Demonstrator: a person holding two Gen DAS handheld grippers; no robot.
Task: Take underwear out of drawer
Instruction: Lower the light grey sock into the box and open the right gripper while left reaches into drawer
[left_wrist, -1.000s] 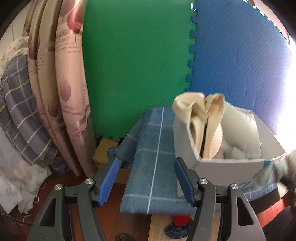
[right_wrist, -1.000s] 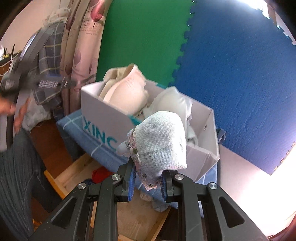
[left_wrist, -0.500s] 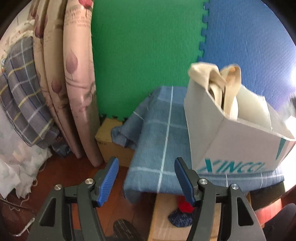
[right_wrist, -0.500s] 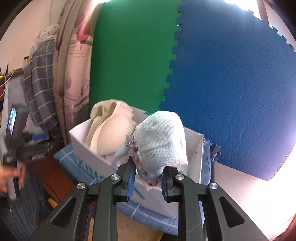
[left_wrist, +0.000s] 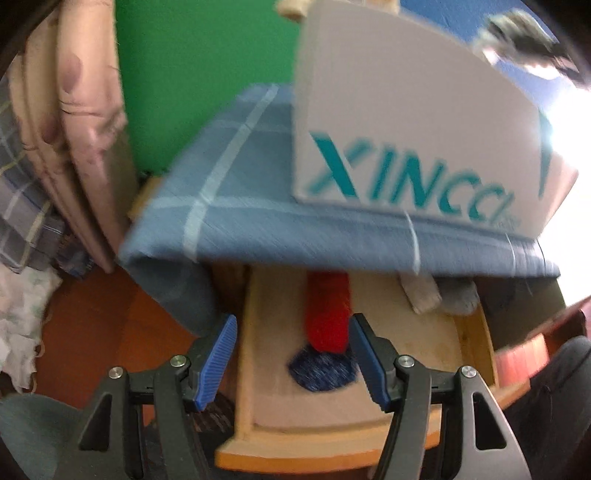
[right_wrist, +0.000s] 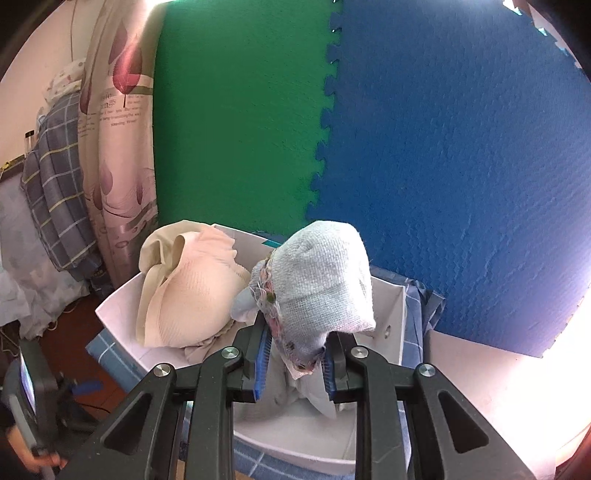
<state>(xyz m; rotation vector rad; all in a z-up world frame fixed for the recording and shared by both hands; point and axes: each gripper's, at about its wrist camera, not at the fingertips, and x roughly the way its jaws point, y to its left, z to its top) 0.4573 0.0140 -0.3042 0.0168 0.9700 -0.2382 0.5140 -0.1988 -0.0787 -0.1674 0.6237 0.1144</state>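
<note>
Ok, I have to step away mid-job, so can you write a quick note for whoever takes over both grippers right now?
Right gripper: shut on a light blue garment, held above the white box, which already holds a beige bra and other pale pieces.
Left gripper: open and empty, low in front of the open wooden drawer.
In the drawer: a red item, a dark blue item, and beige and grey pieces further back under the blue cloth.
Done: some pieces lie in the box.
Left: drop the blue garment in the box, then probably fetch the rest from the drawer.
</note>
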